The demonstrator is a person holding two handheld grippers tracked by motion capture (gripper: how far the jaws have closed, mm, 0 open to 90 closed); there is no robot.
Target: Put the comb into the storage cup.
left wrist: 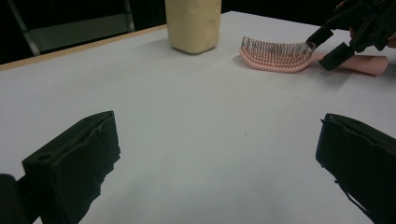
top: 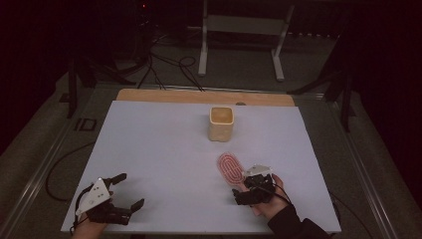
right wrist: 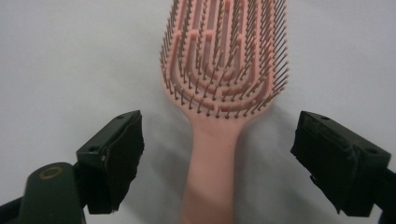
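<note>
Table [top: 164, 164] with white rectangular sheet top and wooden far edge carries everything. Cream ceramic cup [top: 221, 123], square-ish with rounded corners, stands upright mid-far, well apart from both grippers. Pink plastic vented hairbrush [top: 229, 168] lies flat, bristles up, near the right front, handle toward the person. Right gripper [right wrist: 217, 158] sits low over the brush, jaws spread, handle between them, pads clear of it on both sides. Left gripper [top: 124, 191] rests at the front left corner, jaws spread wide, nothing between them, well apart from the brush.
</note>
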